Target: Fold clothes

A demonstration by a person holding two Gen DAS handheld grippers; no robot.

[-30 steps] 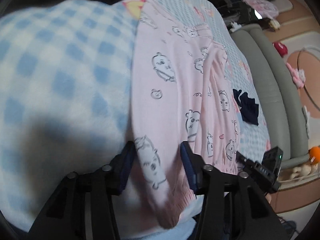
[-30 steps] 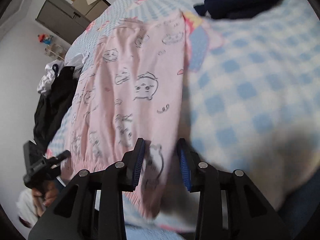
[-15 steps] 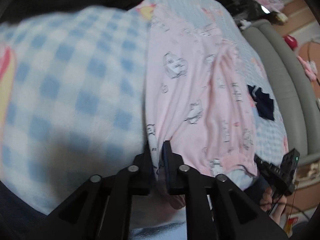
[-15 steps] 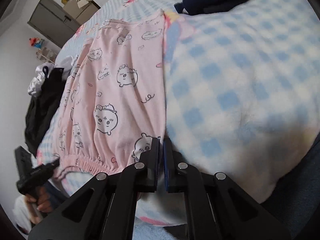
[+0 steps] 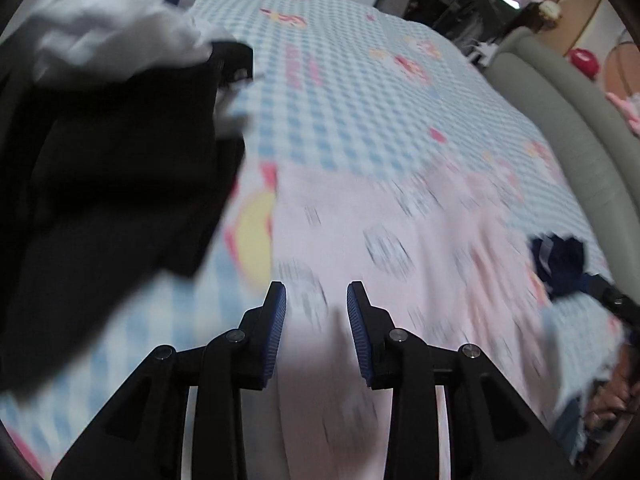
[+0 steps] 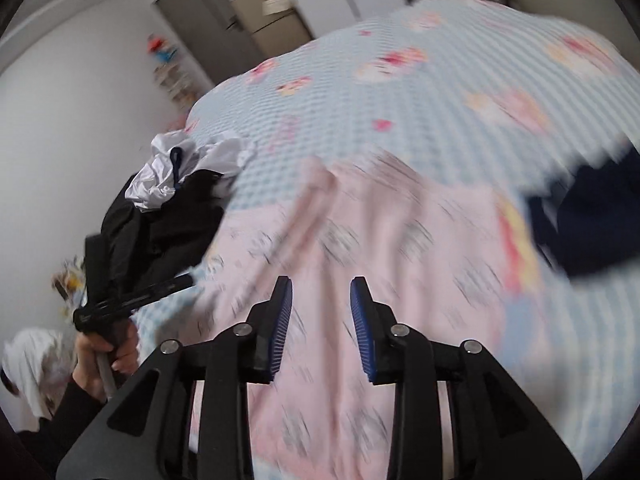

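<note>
Pink soft pyjama cloth with little black drawings [image 5: 400, 248] lies flat on your blue checked bed cover [image 5: 352, 92] (blurry). Your left gripper [image 5: 316, 300] and right gripper [image 6: 321, 296] hover above it, fingers apart, holding nothing.

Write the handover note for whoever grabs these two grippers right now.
Left gripper: open, empty, above the pink printed garment.
Right gripper: open, empty, above the same garment.
The garment lies on the blue checked bedspread, between the black clothes pile and a navy item.
Done: how far folding has got is lost in motion blur.
Left: finish folding it, then the other clothes.
</note>
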